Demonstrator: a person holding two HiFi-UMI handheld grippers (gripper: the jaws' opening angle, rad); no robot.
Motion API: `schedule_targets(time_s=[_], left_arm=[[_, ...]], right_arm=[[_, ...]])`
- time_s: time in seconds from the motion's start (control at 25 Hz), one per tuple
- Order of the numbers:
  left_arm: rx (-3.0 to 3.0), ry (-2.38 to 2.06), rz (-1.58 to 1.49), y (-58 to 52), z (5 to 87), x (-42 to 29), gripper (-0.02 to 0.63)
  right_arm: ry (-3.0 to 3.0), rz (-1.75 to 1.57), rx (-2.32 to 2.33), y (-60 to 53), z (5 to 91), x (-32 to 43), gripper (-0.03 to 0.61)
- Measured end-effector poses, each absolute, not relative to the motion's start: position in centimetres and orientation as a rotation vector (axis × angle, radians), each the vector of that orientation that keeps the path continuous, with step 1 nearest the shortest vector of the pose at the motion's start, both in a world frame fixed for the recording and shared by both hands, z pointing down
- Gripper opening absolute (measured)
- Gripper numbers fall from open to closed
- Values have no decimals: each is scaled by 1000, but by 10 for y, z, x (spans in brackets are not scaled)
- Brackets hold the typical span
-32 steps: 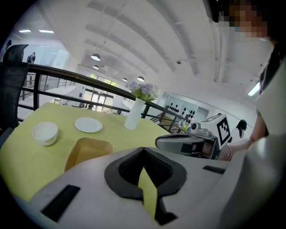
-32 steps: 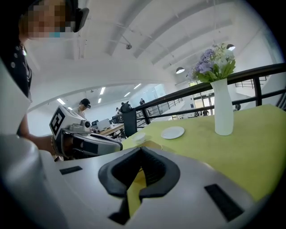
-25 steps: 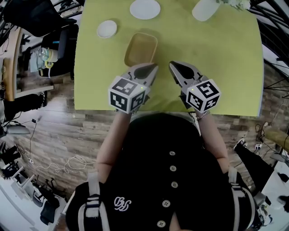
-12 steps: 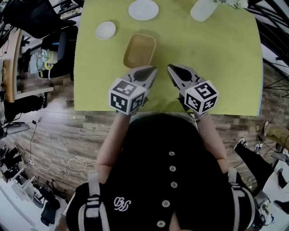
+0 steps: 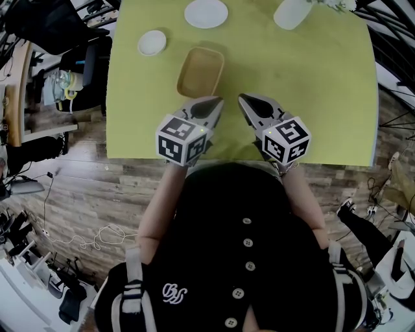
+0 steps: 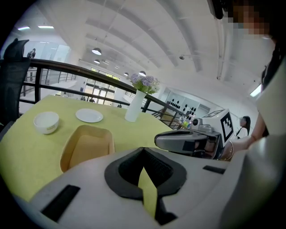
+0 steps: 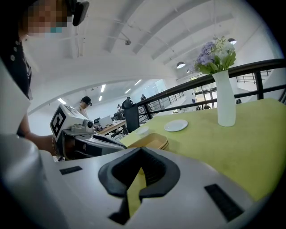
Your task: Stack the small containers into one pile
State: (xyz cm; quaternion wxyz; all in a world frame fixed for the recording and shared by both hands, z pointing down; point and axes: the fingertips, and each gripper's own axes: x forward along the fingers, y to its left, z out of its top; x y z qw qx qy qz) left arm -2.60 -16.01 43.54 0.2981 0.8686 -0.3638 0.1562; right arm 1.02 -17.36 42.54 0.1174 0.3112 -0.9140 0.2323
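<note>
The head view is showing what neither gripper view does: the person's dark buttoned top, both forearms and the wooden floor below the near edge of the yellow-green table (image 5: 311, 78). The gripper views are showing what the head view is leaving out: a white ceiling with lamps, a dark railing beyond the table, and the purple flowers (image 6: 144, 82) standing in the vase. Each gripper view is also catching the other gripper from the side, with its marker cube.

The left gripper (image 5: 216, 102) is hovering over the near part of the table with its jaws together at the tips, gripping and touching nothing; only a sliver of table is showing behind the pads. The right gripper (image 5: 245, 100) is hovering just beside it, tips angled toward the left one, its jaws likewise together and holding nothing.

One tan container (image 5: 201, 71) is sitting on the table just ahead of the left gripper's tips, apart from them. In the right gripper view its rim seems to be showing a second line, but I cannot tell whether another is nested inside. One small white bowl (image 5: 152, 43) is lying farther ahead, to the left of the left gripper. One white plate (image 5: 206, 13) is lying well ahead of both grippers. One white vase (image 5: 292, 13) is standing well ahead of the right gripper. Two grippers are in view.
</note>
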Motion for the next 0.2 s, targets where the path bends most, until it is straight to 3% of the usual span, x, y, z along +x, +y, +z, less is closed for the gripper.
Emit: schedule_targets(time_s=[0.2], left_arm=[[2311,-967,423,-161,439,-29,9]], right_arm=[[-2679,694,905,-172,429,7,12]])
